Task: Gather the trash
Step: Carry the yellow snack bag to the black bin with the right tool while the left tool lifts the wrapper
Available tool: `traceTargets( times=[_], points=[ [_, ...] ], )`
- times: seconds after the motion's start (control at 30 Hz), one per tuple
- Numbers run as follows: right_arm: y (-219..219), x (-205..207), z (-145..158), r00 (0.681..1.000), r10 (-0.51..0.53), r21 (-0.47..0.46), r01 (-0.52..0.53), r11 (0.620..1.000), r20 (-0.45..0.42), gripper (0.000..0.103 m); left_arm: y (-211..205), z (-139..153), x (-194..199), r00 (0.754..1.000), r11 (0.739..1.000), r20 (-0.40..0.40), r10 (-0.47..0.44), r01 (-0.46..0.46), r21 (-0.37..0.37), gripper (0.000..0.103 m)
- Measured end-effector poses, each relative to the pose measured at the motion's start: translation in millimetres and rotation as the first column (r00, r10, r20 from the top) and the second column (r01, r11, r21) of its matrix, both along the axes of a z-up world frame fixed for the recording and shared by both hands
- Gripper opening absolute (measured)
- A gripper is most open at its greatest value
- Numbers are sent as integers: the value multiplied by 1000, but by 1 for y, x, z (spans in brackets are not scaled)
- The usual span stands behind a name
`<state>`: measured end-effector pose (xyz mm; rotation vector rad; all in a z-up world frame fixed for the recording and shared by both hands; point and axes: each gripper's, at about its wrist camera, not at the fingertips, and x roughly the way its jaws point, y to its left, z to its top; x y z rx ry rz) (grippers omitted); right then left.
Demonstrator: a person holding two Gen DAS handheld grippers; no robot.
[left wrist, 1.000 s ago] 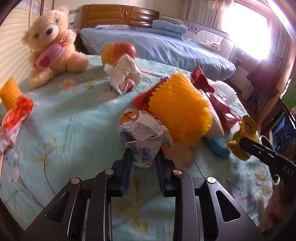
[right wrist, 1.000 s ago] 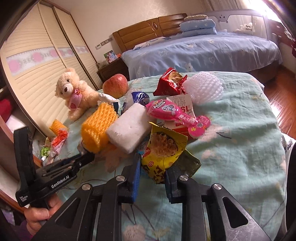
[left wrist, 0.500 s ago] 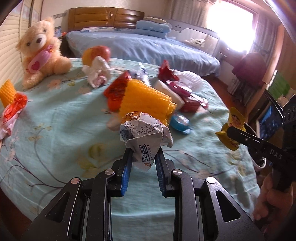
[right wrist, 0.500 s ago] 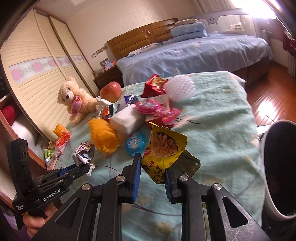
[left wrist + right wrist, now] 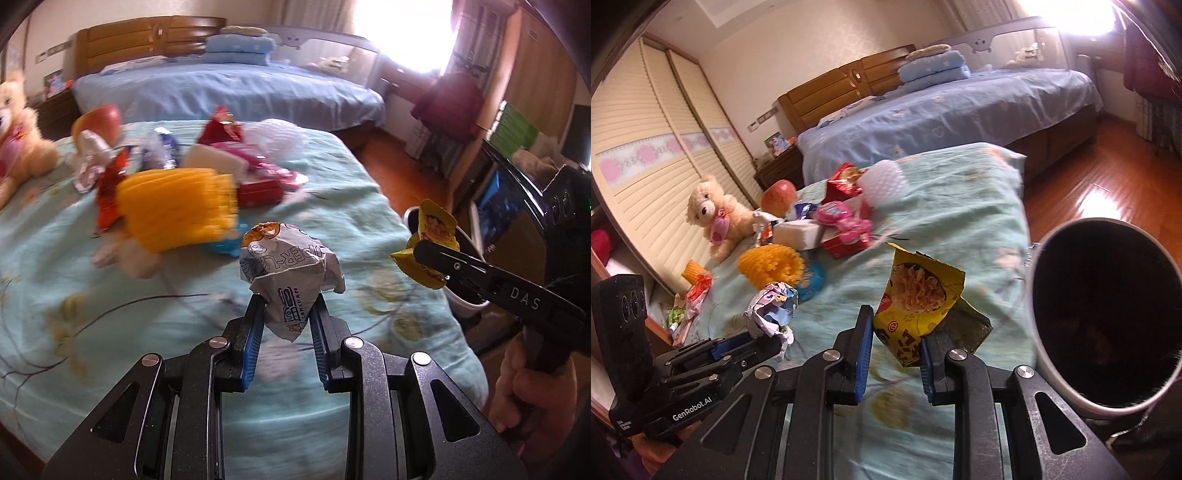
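Holding two pieces of trash clear of the bed (image 5: 960, 206), one per tool: left gripper (image 5: 286, 325) clamping a crumpled white wrapper (image 5: 290, 269) between narrowed jaws, right gripper (image 5: 894, 350) pinching a yellow snack packet (image 5: 916, 299) by its lower edge. Carrying both toward the dark-lined bin (image 5: 1108, 317) standing just beside the bed's edge, packet nearest the rim (image 5: 1034, 295) but not yet over the opening, by the right wrist view. Judging progress as early: nothing from this load released yet, bin interior too dark to read. Remaining on the bed: red packets (image 5: 846, 181), a pink wrapper (image 5: 842, 218), a blue lid-like piece (image 5: 812, 277), white foam netting (image 5: 882, 181), a crumpled tissue (image 5: 88, 166). Leaving the teddy bear (image 5: 716, 214) and apple (image 5: 777, 192), probably not trash.
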<state>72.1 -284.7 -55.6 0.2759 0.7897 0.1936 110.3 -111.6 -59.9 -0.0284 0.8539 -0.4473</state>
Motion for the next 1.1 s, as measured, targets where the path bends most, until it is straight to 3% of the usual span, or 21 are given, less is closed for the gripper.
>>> traceTargets(
  times=[1.1],
  points=[
    [-141,-21,-14,965,-257,-44,255,966,-56,23,-145,8,21,969,968,-5,-247,247,41,24]
  ],
)
